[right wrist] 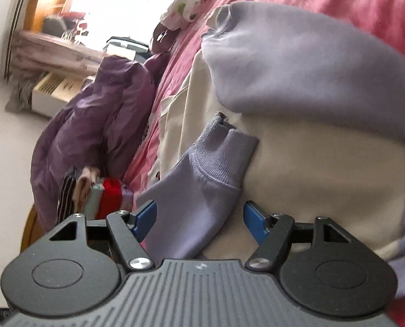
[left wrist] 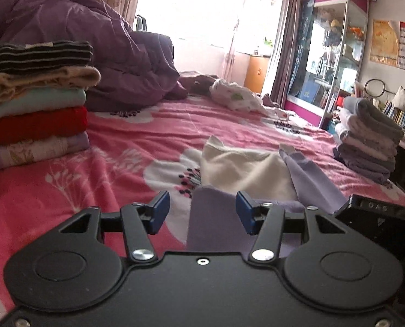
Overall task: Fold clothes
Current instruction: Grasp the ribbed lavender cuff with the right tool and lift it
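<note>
Left gripper (left wrist: 202, 212): jaws apart, lilac cloth between them, no clamp.
Right gripper (right wrist: 199, 218): jaws apart, lilac sleeve cuff (right wrist: 224, 158) between them, not pinched.
Sweatshirt (left wrist: 246, 169): cream and lilac, spread on pink floral bedsheet (left wrist: 120, 147).
Folded stack (left wrist: 38, 103): far left on bed.
Second stack (left wrist: 368, 141): far right edge.

A cream and lavender sweatshirt (left wrist: 246, 169) is lying spread on the pink floral bed, its ribbed-cuffed lavender sleeve (right wrist: 202, 179) resting across the cream body.
</note>
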Demonstrator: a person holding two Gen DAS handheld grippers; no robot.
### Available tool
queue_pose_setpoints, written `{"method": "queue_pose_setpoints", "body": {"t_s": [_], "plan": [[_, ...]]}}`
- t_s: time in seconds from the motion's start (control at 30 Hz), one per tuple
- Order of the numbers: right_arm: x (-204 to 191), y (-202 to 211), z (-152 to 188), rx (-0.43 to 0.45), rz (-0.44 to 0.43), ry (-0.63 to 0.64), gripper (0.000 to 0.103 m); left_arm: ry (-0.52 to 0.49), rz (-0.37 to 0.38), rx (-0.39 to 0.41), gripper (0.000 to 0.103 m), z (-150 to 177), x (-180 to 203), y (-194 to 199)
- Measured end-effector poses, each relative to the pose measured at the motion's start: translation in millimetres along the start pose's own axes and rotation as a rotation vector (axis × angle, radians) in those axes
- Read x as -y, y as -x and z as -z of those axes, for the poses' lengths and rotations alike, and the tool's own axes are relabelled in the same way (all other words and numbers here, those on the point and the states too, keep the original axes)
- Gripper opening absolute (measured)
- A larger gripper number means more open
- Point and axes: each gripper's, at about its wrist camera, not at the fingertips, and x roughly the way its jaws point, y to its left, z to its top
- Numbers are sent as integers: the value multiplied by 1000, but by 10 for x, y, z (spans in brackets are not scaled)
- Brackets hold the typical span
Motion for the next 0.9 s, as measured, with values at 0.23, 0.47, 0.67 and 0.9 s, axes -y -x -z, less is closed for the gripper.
{"method": "queue_pose_setpoints", "body": {"t_s": [0.23, 0.47, 0.67, 0.9], "plan": [[-91, -124, -5, 79, 21, 35, 65, 46, 18, 5, 53, -27, -149, -20], [-82, -210, -56, 140, 18, 48, 58, 57, 15, -34, 53, 7, -256, -102], [-229, -80, -215, 147, 6, 129, 14, 87, 47, -95, 55, 75, -300, -161], [-400, 72, -401, 155, -9, 224, 9, 3, 137, -156, 62, 148, -105, -160]]}}
